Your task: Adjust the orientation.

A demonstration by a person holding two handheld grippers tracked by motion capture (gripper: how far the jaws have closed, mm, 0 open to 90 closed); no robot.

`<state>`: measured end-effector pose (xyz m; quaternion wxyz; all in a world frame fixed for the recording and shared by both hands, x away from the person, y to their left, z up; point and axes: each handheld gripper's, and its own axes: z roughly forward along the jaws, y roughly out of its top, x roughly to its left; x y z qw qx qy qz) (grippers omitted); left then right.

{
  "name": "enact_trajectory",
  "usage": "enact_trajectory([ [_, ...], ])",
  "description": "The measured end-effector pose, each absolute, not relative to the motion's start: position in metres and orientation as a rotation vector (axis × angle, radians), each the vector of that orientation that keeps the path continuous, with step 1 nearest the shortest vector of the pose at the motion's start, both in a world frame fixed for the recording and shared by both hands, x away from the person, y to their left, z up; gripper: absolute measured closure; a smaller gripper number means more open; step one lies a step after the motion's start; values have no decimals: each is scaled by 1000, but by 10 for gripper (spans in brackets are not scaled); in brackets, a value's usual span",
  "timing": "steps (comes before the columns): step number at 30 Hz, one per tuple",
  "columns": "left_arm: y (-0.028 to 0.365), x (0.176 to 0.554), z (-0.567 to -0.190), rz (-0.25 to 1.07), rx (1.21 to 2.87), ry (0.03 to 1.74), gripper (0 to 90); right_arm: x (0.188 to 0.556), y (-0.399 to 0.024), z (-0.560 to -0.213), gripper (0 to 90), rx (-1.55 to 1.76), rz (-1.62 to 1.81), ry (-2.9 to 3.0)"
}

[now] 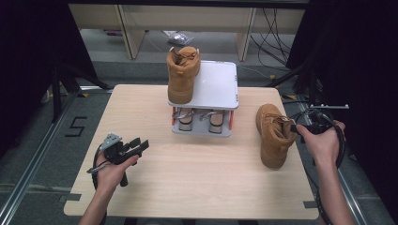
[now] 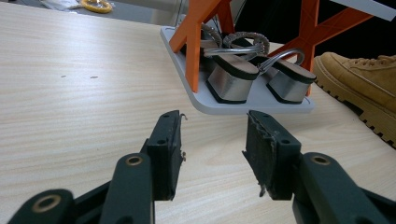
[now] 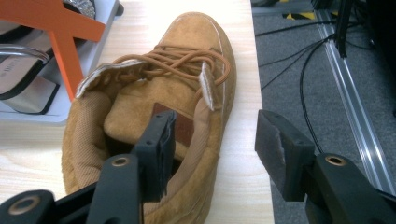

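Right gripper view: tan boot [image 3: 154, 112] on tabletop [image 3: 238, 154], toe pointing away; right gripper [image 3: 215, 149] fingers open, 1 inside the collar, 1 outside, gripping nothing. Left gripper [image 1: 133, 147] open, well apart.

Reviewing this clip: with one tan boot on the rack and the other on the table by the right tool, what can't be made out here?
- Right tool, high view: the hand hides its jaws.
- Boot on the table, right tool view: its heel is cut off by the bottom edge.
- Heeled sandals, high view: the rack's top shelf covers their fronts.
- Boot on the rack, high view: far side unseen.
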<state>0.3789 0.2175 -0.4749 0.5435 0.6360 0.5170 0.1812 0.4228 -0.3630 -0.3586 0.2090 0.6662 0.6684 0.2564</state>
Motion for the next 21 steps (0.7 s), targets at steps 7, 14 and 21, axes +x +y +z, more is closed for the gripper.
enact_trajectory([
  [7,215,382,-477,422,1521,1232,514,431,-366,-360,487,1858,696,1872],
  [14,216,379,-476,415,1516,1226,502,431,-361,-362,485,1955,710,1826],
  [21,214,378,-474,415,1516,1220,495,440,-365,-367,509,1932,674,1886],
])
